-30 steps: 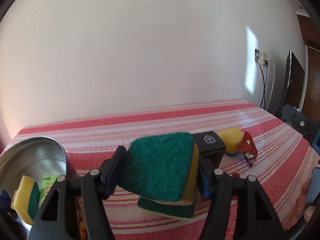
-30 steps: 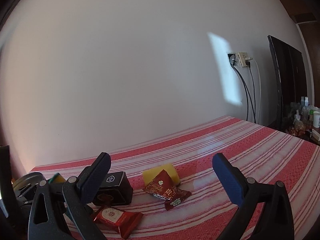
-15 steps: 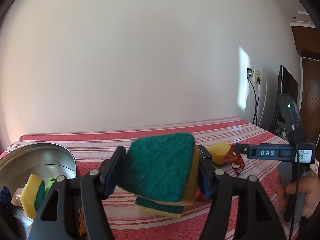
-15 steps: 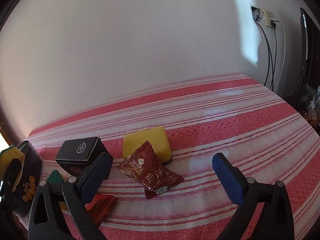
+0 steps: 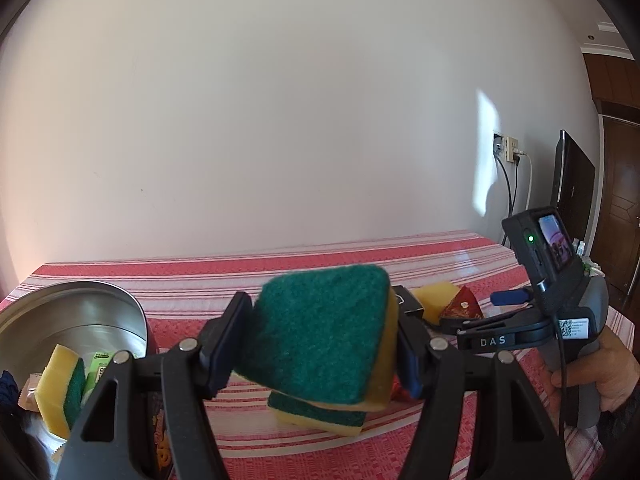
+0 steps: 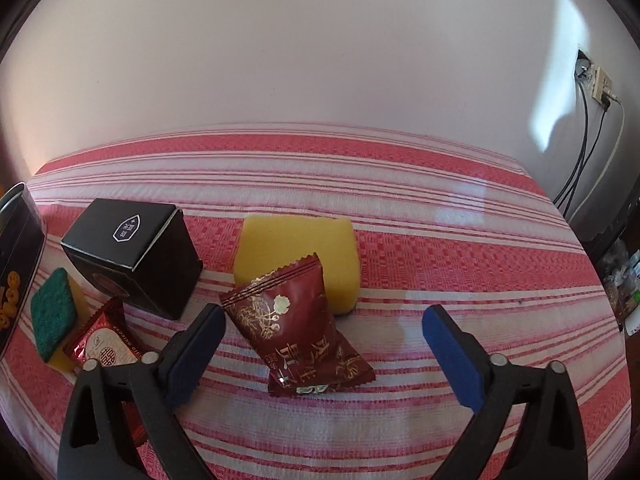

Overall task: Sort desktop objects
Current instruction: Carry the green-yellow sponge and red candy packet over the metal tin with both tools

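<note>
The left gripper (image 5: pixel 324 346) is clamped on a square sponge (image 5: pixel 320 332), its rough green scouring face to the camera and soft yellow foam behind; its jaws are opening a little, but the pads still press the sponge's sides and hold it above the table. Below it, a second green-and-yellow sponge (image 5: pixel 316 412) lies flat on the woven red-and-white striped cloth (image 6: pixel 400 264). At the left stands a round shiny metal tin (image 5: pixel 76 320) with another sponge (image 5: pixel 60 390) inside. The right gripper (image 6: pixel 322 338) has its blue ribbed pads apart and closing, with a crinkled dark red foil packet (image 6: pixel 296 320) between them, not touched. The packet leans on a smooth yellow sponge block (image 6: pixel 296 248); a matte black cardboard box (image 6: pixel 132 252) stands beside.
</note>
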`<state>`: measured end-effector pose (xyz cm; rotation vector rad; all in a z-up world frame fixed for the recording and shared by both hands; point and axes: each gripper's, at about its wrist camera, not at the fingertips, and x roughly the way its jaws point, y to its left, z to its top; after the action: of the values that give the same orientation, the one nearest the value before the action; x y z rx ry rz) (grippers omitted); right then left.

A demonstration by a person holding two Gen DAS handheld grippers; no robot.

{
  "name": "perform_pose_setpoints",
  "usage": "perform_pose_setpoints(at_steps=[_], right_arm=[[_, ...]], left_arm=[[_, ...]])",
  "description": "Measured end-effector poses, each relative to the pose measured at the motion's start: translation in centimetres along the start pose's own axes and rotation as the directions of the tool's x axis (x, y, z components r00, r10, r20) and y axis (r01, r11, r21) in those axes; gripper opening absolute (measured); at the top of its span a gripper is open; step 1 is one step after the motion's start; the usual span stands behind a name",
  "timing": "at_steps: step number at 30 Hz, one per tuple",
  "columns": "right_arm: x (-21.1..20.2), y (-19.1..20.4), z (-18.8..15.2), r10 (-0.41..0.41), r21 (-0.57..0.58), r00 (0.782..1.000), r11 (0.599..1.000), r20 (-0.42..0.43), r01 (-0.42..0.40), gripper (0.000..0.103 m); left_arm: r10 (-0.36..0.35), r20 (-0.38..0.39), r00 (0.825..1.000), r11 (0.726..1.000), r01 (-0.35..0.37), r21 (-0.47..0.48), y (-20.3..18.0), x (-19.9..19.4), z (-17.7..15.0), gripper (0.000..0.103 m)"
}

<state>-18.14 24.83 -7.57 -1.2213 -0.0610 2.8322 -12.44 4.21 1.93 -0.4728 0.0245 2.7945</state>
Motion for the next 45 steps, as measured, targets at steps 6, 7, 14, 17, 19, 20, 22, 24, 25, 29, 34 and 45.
perform_pose_setpoints(at_steps=[6, 7, 14, 17, 19, 20, 22, 24, 25, 29, 34, 45], right_arm=[[-0.2, -1.6, -0.8, 0.047, 0.082, 0.999, 0.996, -0.016, -0.045, 0.041], [-0.6, -1.8, -0.9, 0.055, 0.104, 0.999, 0.993, -0.001, -0.054, 0.041], [-5.3, -3.3, -2.2, 0.177, 0.220, 0.957, 0.949, 0.228, -0.227, 0.040], [-7.2, -2.3, -3.1, 0.168, 0.259, 0.939, 0.933, 0.299, -0.249, 0.041], [-8.6, -1.2, -3.9, 0.166, 0.273, 0.923, 0.924, 0.349, -0.269, 0.041], [-8.4, -0.9, -3.8, 0.162, 0.274, 0.916, 0.922, 0.367, -0.273, 0.041], [-9.2, 0.5, -3.8, 0.156, 0.267, 0.906, 0.924, 0.393, -0.274, 0.041], [-10.1, 1.8, -4.1, 0.134, 0.249, 0.895, 0.934, 0.427, -0.258, 0.041], [-10.6, 2.7, -4.1, 0.117, 0.229, 0.890, 0.944, 0.440, -0.238, 0.041], [-11.9, 5.0, -4.5, 0.071, 0.160, 0.867, 0.972, 0.492, -0.171, 0.041], [-12.6, 6.8, -4.9, 0.063, 0.096, 0.855, 0.987, 0.515, -0.130, 0.041], [-13.1, 7.4, -5.3, 0.085, 0.083, 0.845, 0.985, 0.528, -0.151, 0.041]], left_arm=[[0.001, 0.003, 1.000, 1.000, -0.001, 0.000, -0.5, 0.4, 0.0, 0.068], [0.001, 0.003, 1.000, 1.000, -0.001, 0.001, -0.5, 0.4, 0.1, 0.068], [0.004, 0.009, 1.000, 1.000, -0.004, 0.002, -0.7, 0.4, -0.1, 0.068], [0.011, 0.017, 1.000, 1.000, -0.011, 0.000, -0.7, 0.3, -0.1, 0.068], [0.015, 0.021, 1.000, 1.000, -0.015, -0.002, -0.6, 0.3, -0.1, 0.068], [0.015, 0.022, 1.000, 1.000, -0.015, -0.003, -0.6, 0.3, -0.1, 0.068], [0.017, 0.023, 1.000, 1.000, -0.017, -0.003, -0.5, 0.4, 0.0, 0.068], [0.018, 0.027, 0.999, 1.000, -0.018, -0.002, -0.6, 0.4, 0.0, 0.068], [0.018, 0.029, 0.999, 1.000, -0.018, -0.002, -0.6, 0.4, 0.0, 0.068], [0.016, 0.032, 0.999, 1.000, -0.016, -0.003, -0.4, 0.4, 0.0, 0.068], [0.019, 0.034, 0.999, 1.000, -0.019, -0.001, -0.3, 0.4, 0.0, 0.068], [0.022, 0.043, 0.999, 0.999, -0.020, -0.050, 1.3, -0.2, -0.1, 0.067]])
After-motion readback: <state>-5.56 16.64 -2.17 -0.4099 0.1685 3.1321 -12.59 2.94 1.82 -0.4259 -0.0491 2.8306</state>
